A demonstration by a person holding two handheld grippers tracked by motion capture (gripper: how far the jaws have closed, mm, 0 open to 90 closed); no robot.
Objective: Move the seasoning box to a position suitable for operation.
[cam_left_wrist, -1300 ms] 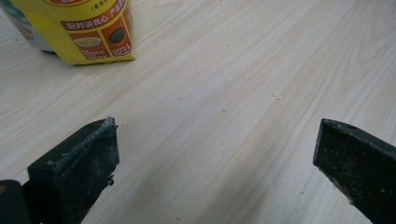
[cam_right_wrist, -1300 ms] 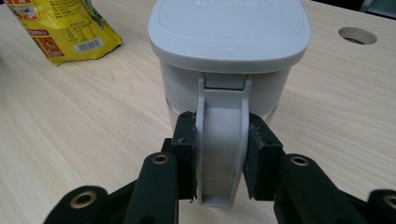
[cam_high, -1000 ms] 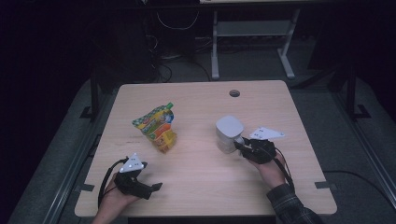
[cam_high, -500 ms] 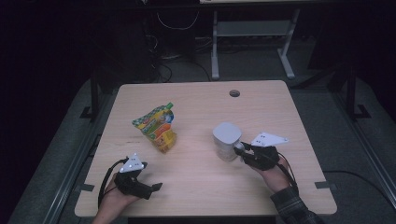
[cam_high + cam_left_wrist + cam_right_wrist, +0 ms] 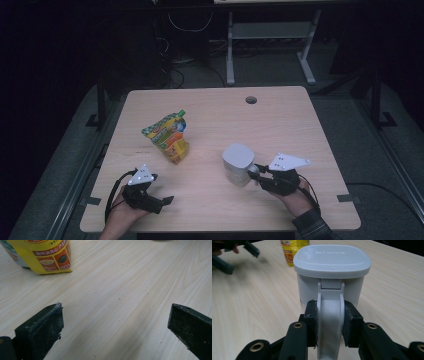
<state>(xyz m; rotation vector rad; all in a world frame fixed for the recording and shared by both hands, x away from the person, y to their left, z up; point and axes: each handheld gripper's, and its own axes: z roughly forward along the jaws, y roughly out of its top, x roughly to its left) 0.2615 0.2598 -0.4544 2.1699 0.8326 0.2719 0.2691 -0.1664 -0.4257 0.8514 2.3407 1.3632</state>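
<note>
Two containers stand on our table: a white lidded jug right of centre, lid shut so its contents stay hidden, and a sealed yellow snack pouch well apart to its left. Our right gripper clamps the jug's handle. Our left gripper rests near the front edge, jaws wide apart, holding nothing.

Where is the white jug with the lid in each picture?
High view: the white jug stands right of the table's middle, its handle in the right gripper.
Left gripper view: the jug is not in it.
Right gripper view: the jug fills the middle, its handle pinched between the jaws.
Shared landmark: the yellow snack pouch.
</note>
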